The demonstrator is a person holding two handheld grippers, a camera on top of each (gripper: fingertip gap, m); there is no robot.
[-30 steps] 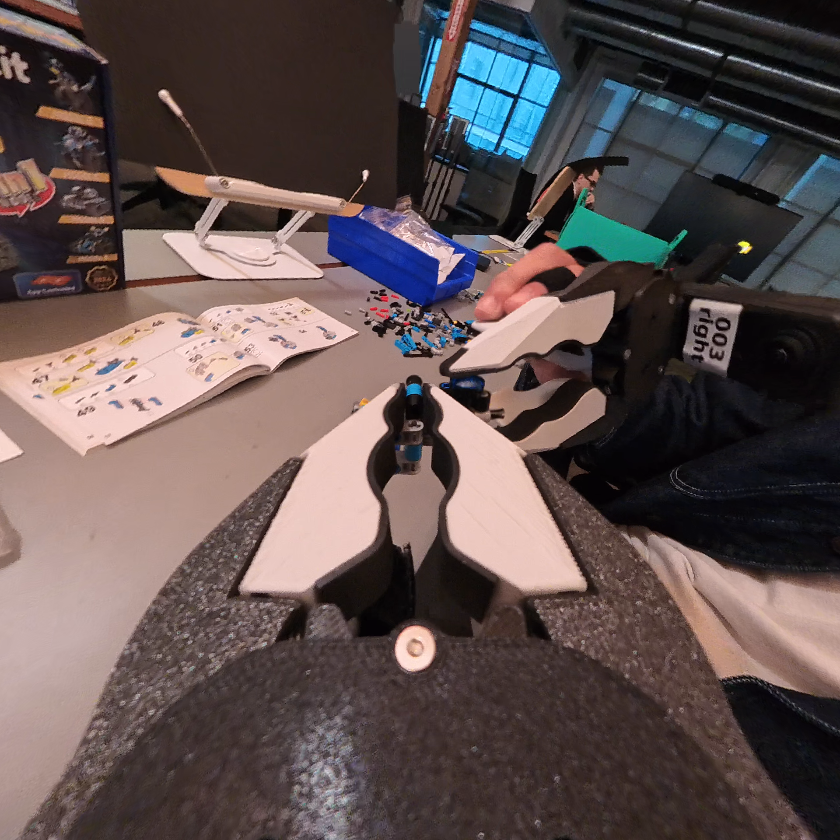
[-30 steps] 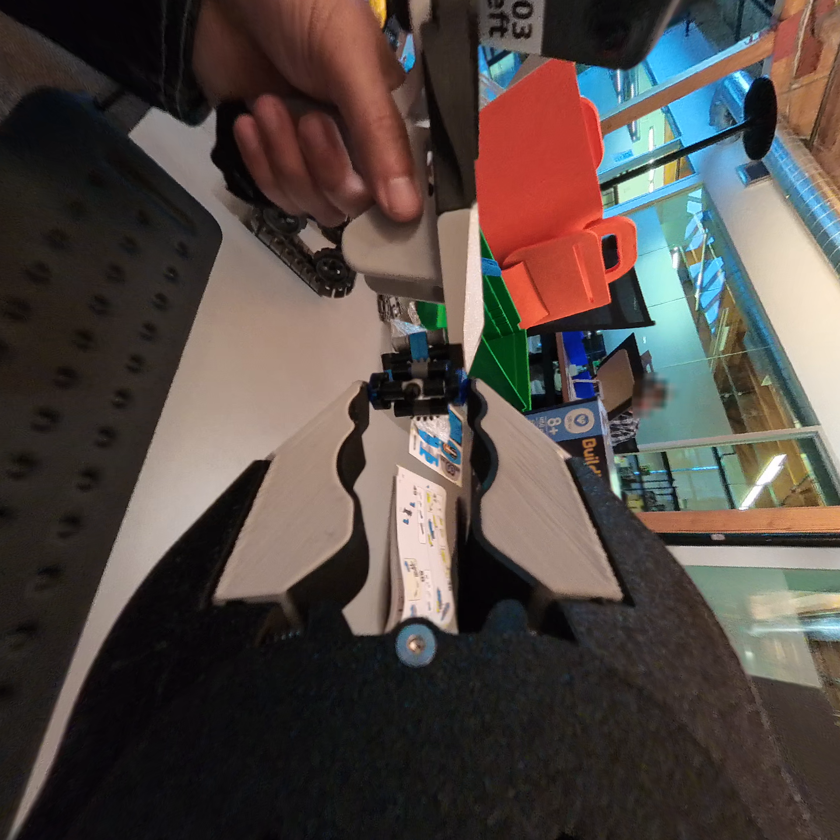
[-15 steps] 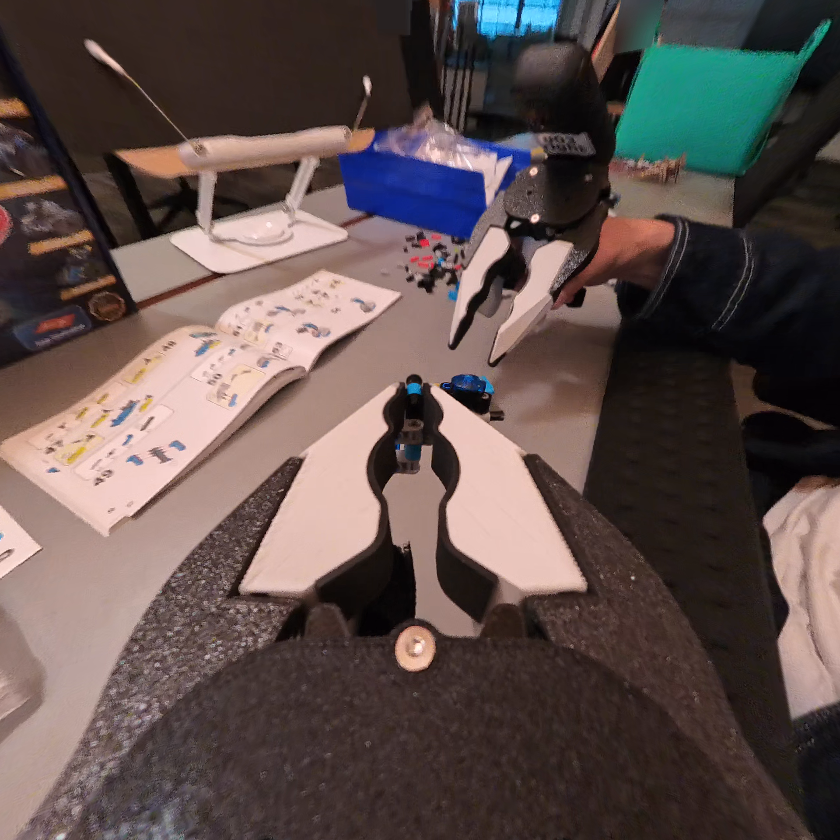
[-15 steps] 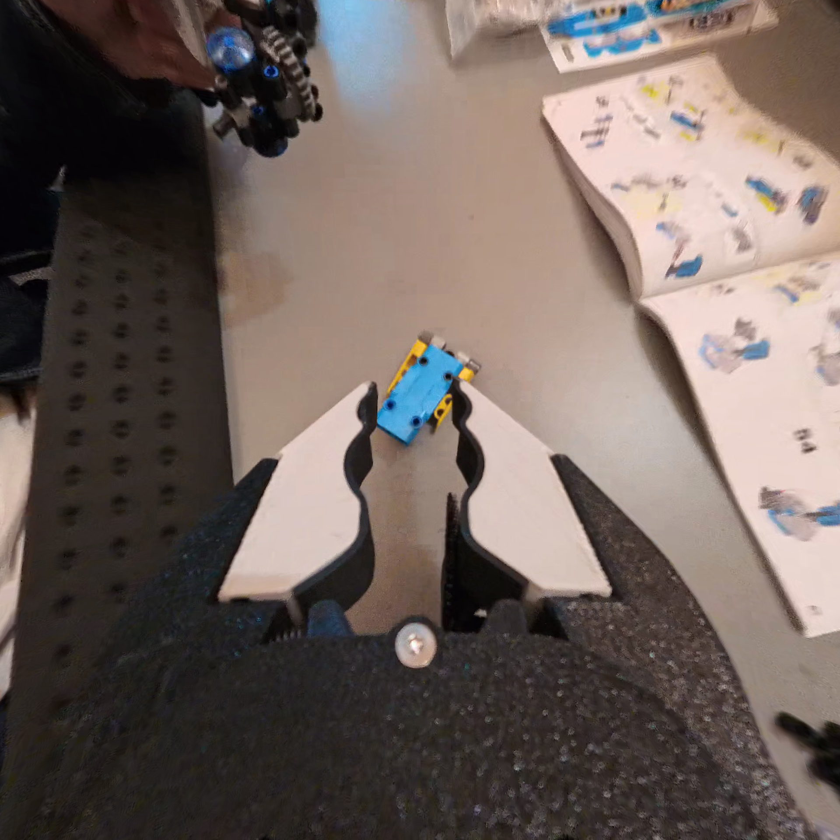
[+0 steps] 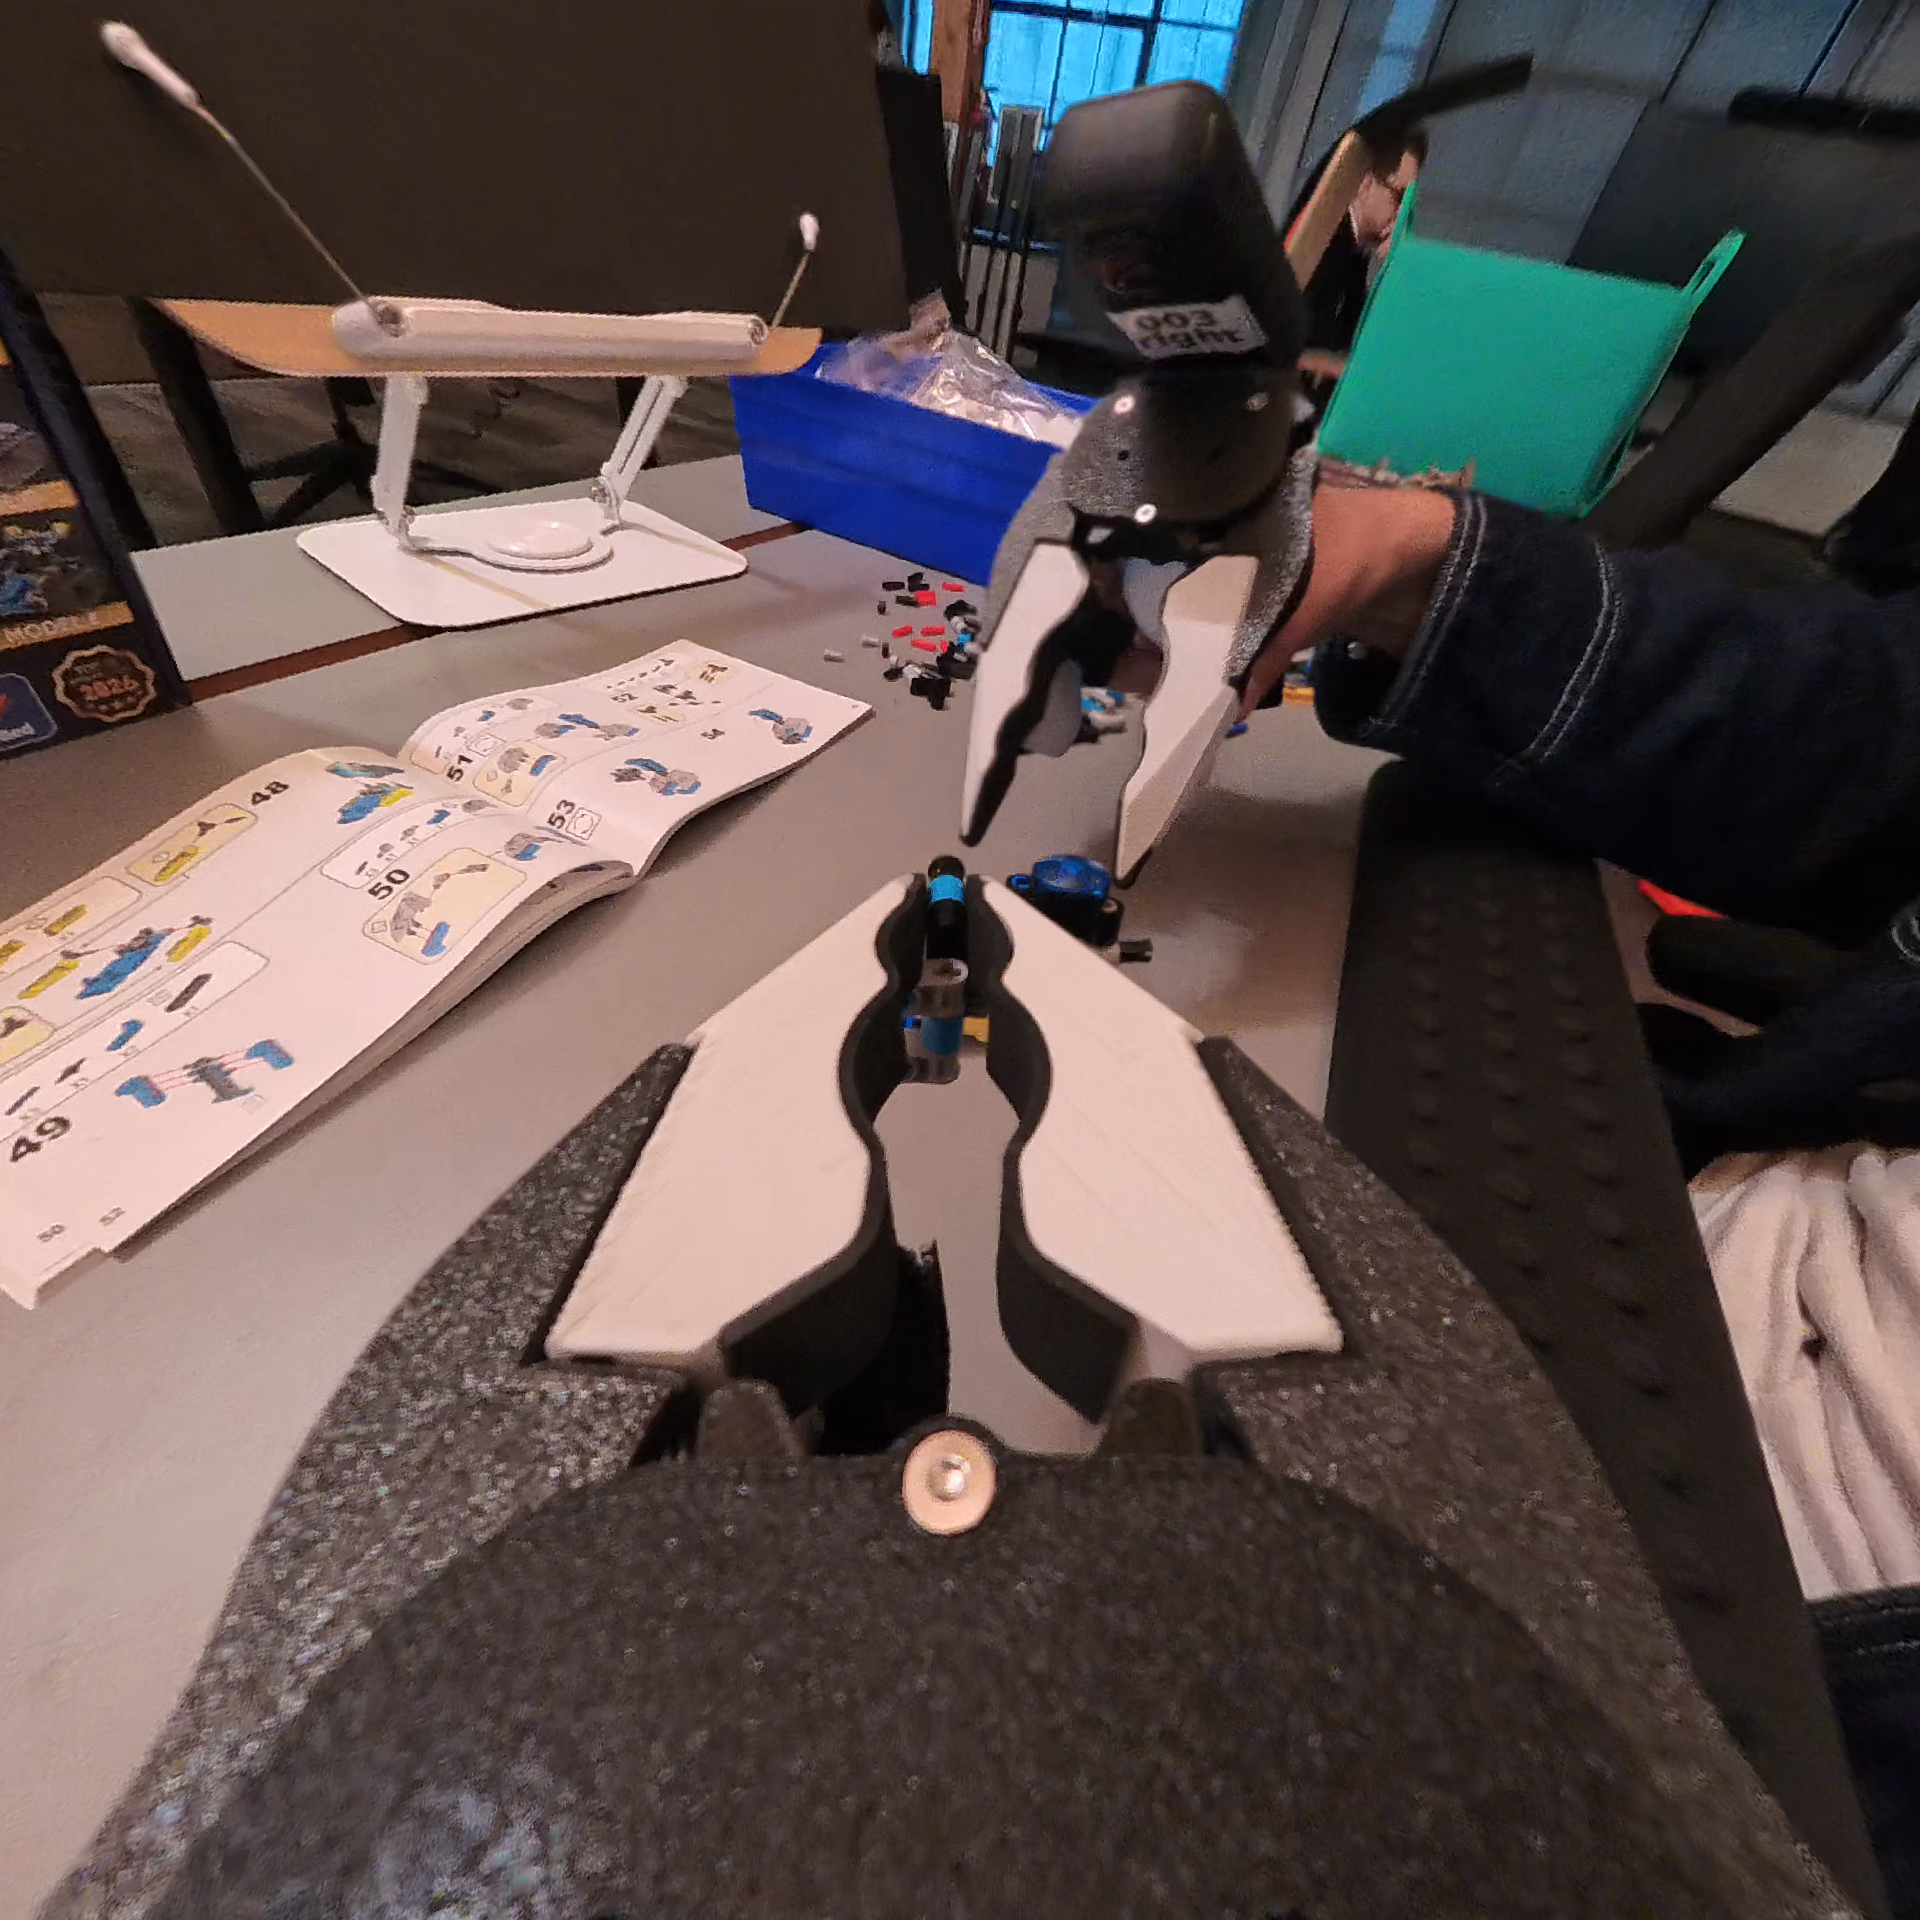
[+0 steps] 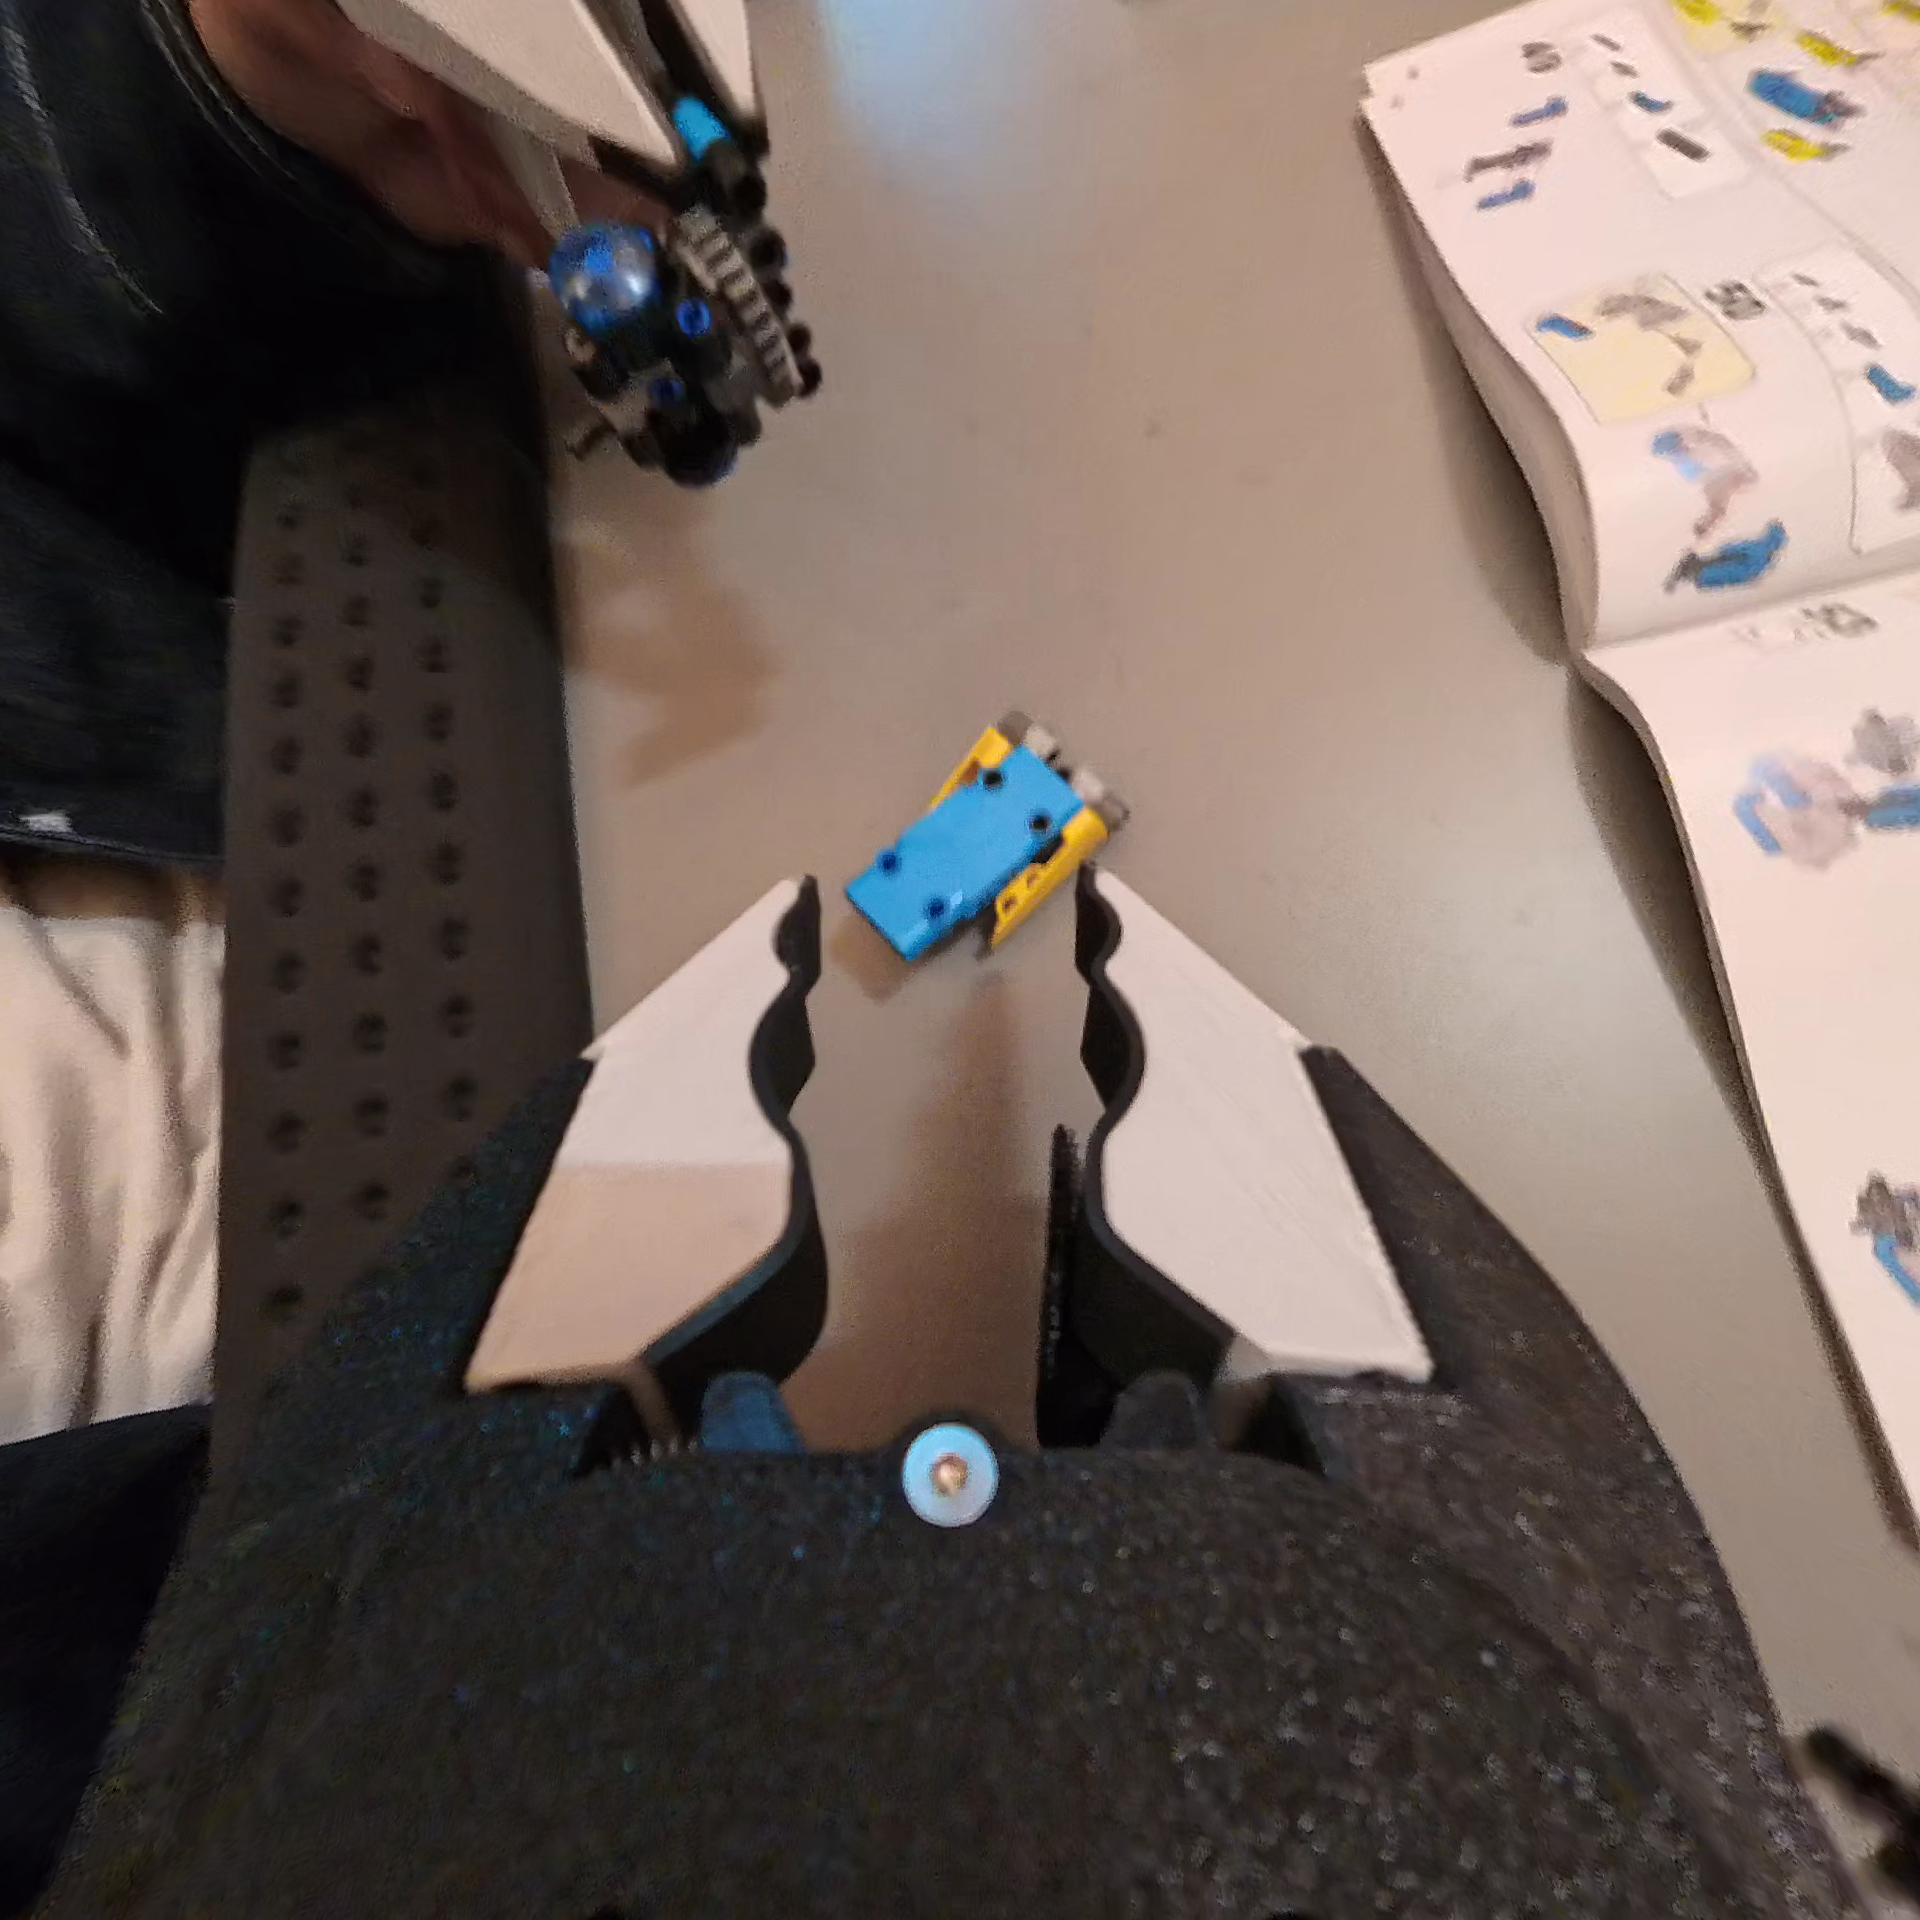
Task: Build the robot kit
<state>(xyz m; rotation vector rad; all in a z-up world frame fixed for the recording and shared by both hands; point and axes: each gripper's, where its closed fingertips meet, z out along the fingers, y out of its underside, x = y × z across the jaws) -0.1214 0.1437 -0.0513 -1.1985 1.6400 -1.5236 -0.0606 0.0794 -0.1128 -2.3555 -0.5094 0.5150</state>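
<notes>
Presently the left gripper point(image 5: 943, 894) has its fingers clamped on a black-and-blue brick assembly point(image 5: 942, 966); the right gripper point(image 6: 945, 904), fingers spread, hovers over a blue-and-yellow block point(image 6: 971, 847) on the desk point(image 6: 1195, 468). At 12 o'clock in the left wrist view, a blue bin point(image 5: 873, 457) holds clear bags point(image 5: 951, 379).

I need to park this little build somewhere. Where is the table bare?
Bare: the grey table between the open booklet and the blue-and-yellow block. Crowded: the loose small parts before the blue bin.

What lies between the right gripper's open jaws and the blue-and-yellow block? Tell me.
Nothing: in the right wrist view only bare grey table separates the right gripper from the blue-and-yellow block just ahead.
</notes>
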